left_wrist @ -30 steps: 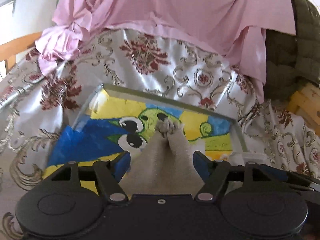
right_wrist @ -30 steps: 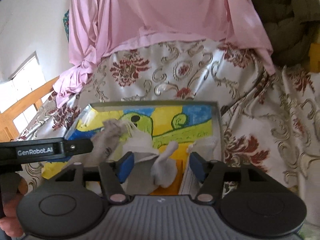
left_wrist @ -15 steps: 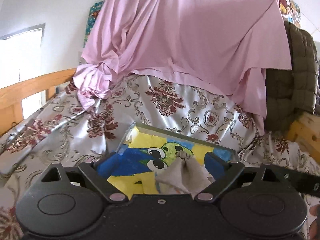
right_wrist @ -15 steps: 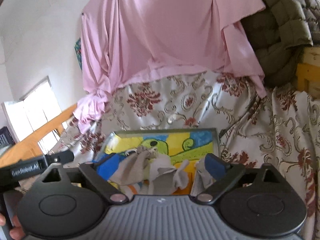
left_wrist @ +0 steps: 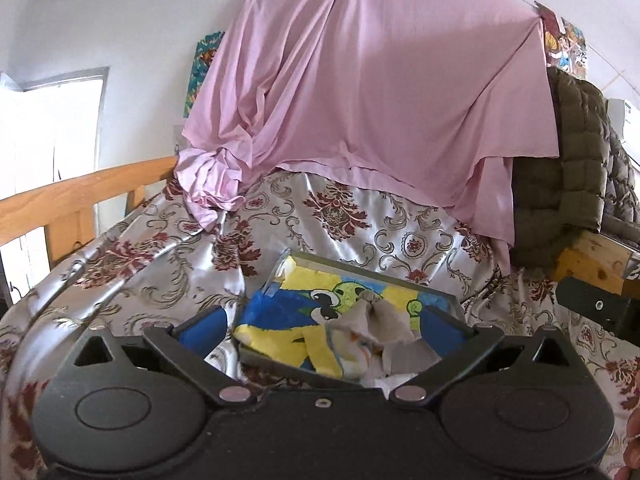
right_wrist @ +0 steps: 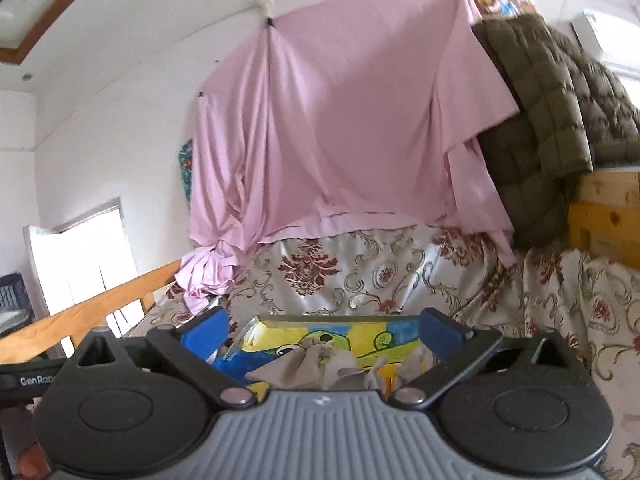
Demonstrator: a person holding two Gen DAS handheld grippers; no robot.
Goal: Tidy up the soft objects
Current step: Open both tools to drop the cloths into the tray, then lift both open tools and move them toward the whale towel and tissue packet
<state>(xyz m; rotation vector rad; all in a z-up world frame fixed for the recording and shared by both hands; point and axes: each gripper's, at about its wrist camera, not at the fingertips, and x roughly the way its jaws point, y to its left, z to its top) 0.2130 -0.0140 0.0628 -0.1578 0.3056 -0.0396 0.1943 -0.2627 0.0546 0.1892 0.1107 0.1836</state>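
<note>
Socks [left_wrist: 376,320] lie bunched in the tray [left_wrist: 360,270], a shallow box with a yellow, blue and green cartoon on its floor, and more grey and white pieces are heaped at its near end. Your tray sits on a bed under a shiny floral cover [left_wrist: 340,216]; a pink sheet [left_wrist: 380,92] hangs on the white wall behind, an olive quilt [left_wrist: 576,160] is piled at the right, and a wooden rail [left_wrist: 80,196] runs along the left. Your left gripper [left_wrist: 322,326] is held above the tray's near edge, blue fingers spread wide, gripping nothing. Your right gripper [right_wrist: 324,334] hangs likewise over the socks [right_wrist: 312,364], wide apart and empty.
</note>
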